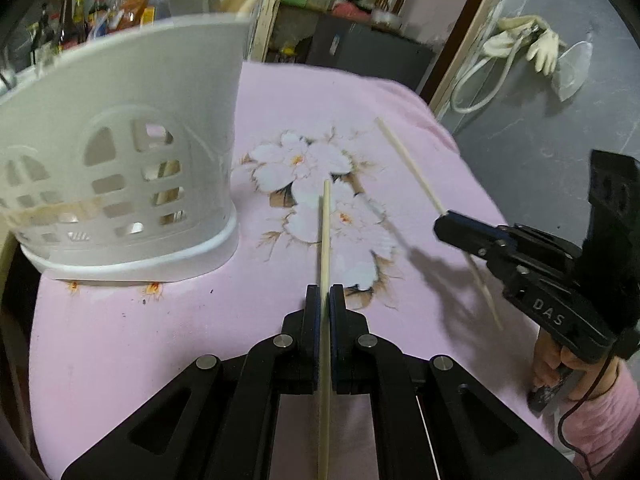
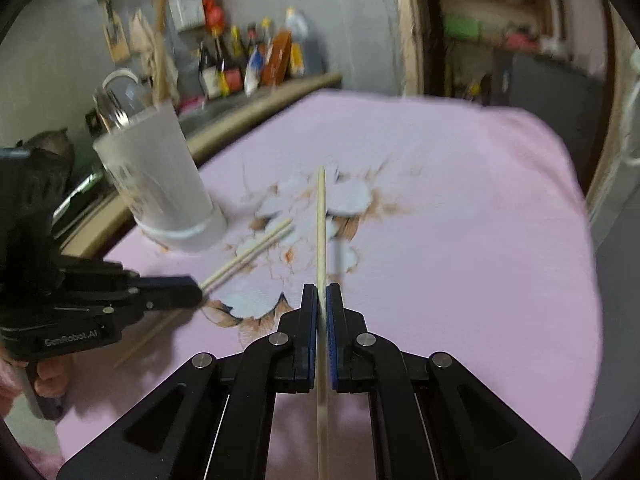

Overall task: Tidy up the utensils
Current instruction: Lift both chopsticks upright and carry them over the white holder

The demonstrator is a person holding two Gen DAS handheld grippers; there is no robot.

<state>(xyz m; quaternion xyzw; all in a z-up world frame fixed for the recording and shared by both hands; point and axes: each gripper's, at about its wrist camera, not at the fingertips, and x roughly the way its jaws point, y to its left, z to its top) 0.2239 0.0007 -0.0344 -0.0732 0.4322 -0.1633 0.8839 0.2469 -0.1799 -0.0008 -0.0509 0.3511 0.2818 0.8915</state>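
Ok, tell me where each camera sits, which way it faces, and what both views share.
Left wrist: sits on the left gripper, looks down along its fingers at the pink floral cloth and white holder; it clamps a chopstick; the right gripper and its hand show at right.
Right wrist: sits on the right gripper, facing the same cloth; it clamps another chopstick; the left gripper shows at left.
Shared: cloth, holder, both chopsticks, bottles on the shelf.
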